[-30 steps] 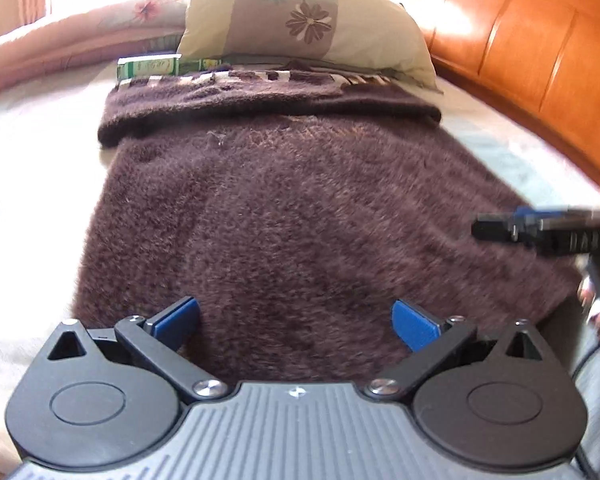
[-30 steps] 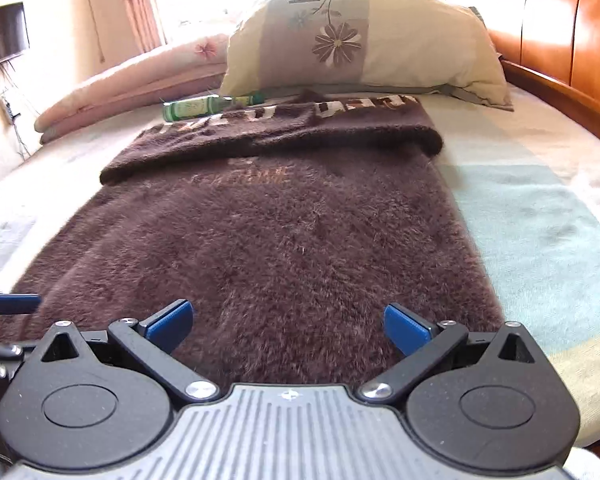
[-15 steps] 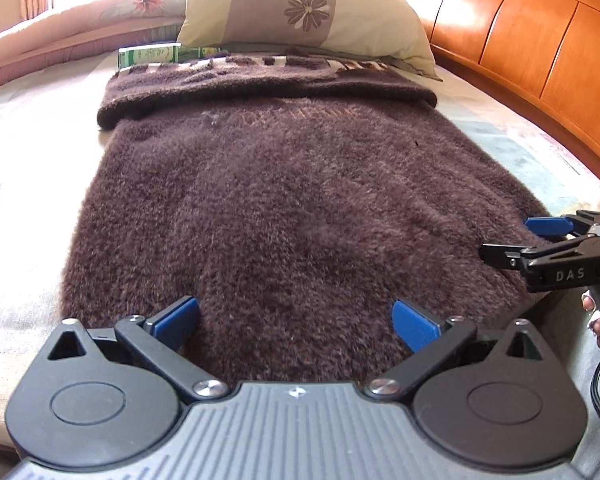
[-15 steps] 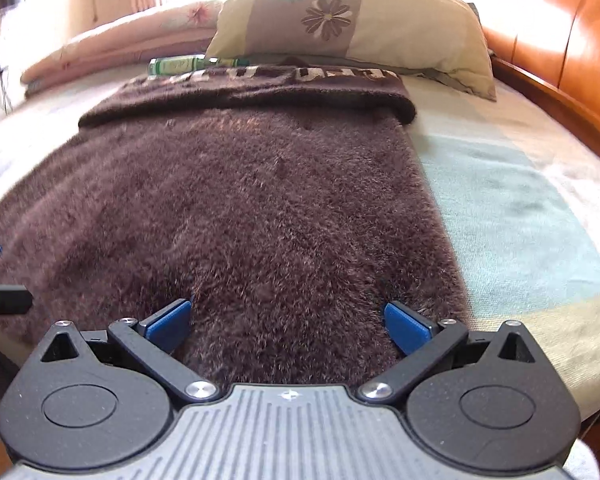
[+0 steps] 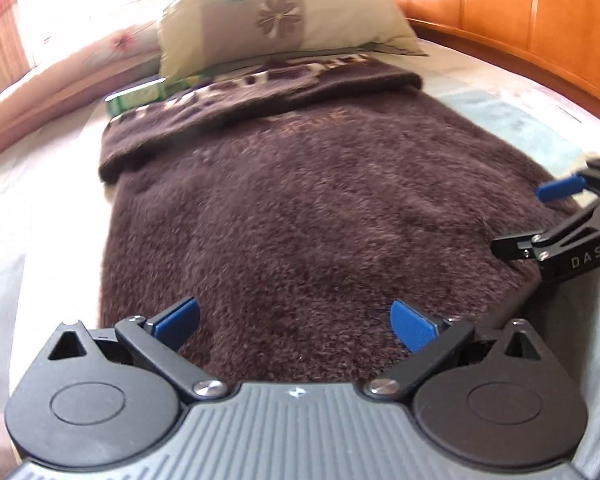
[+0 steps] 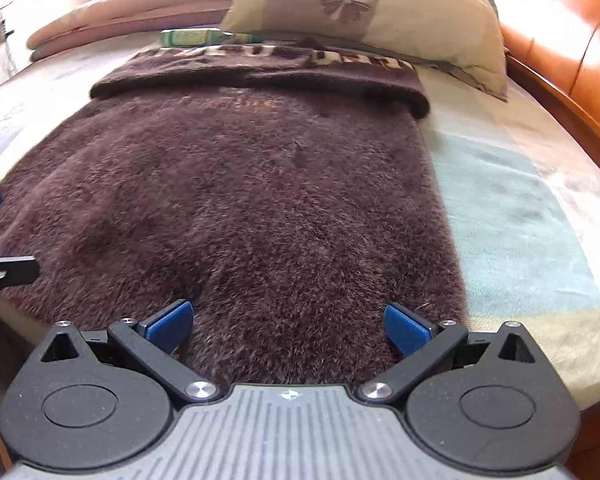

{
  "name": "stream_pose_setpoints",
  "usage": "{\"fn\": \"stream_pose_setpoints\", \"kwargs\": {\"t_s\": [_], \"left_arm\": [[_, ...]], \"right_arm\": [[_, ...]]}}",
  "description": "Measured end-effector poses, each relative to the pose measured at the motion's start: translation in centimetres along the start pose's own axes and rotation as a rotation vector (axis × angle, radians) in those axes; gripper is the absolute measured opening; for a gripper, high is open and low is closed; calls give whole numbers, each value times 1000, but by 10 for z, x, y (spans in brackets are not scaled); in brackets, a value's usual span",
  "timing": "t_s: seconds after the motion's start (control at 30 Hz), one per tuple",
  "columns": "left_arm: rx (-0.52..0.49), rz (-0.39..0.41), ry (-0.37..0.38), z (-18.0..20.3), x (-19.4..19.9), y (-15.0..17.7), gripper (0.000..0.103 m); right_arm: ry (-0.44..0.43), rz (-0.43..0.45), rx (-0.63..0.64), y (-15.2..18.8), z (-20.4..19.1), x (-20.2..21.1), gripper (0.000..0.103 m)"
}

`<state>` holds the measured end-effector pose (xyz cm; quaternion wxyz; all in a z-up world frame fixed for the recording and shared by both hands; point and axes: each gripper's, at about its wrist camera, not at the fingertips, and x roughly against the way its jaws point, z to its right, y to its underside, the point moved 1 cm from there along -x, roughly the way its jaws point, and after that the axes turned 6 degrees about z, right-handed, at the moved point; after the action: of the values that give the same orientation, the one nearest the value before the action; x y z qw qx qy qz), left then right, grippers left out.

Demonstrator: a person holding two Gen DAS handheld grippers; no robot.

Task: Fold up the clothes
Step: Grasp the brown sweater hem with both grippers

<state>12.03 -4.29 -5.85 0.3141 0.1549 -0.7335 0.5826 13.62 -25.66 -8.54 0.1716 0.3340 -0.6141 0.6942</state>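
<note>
A dark brown fuzzy sweater [image 5: 300, 216] lies flat on the bed [image 6: 520, 216], laid lengthwise w/ its near hem right at both grippers and its far end toward 12 o'clock, just short of the pillow [image 5: 284, 20]. The far part is folded back on itself into a thick band w/ pale blocky lettering across it; letters too blurred to read. Pile is long, shaggy, w/ a greyish sheen in the light; the near hem looks soft and a bit wavy. In the right wrist view the sweater's right edge runs straight from 12 toward 5 o'clock, w/ bare pale blue-green and cream bedding beside it, flat, out to the curved orange wood bed frame [image 6: 572, 60]. In the left wrist view, at 9 o'clock, pale sheet lies bare beside the sweater's left edge. Pillow is plump, cream w/ mauve panel and flower print. A green box [image 5: 136, 98] sits between pillow and sweater, touching or nearly touching the folded band. A pink folded quilt [image 6: 132, 8] lies at 11 o'clock along the far side. Left gripper [image 5: 296, 322] is spread wide, blue pads over the near hem, nothing pinched. Right gripper [image 6: 288, 322] is likewise spread wide over the hem near the right corner, holding nothing.
</note>
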Motion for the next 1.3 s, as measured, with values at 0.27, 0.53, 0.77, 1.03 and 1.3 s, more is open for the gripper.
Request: {"fn": "stream_pose_setpoints", "kwargs": {"t_s": [0.27, 0.53, 0.77, 1.03, 1.3], "left_arm": [[-172, 7, 67, 12, 9, 11, 101], [-201, -5, 103, 21, 5, 22, 101], [-208, -6, 128, 28, 2, 20, 101], [-243, -2, 167, 34, -2, 15, 101], [-328, 34, 97, 51, -18, 2, 101]], "right_arm": [[-96, 46, 132, 4, -1, 27, 103], [-148, 57, 329, 15, -28, 30, 103], [-74, 52, 501, 20, -54, 10, 103], [-8, 140, 513, 3, -46, 14, 103], [-19, 153, 500, -2, -44, 12, 103]]}}
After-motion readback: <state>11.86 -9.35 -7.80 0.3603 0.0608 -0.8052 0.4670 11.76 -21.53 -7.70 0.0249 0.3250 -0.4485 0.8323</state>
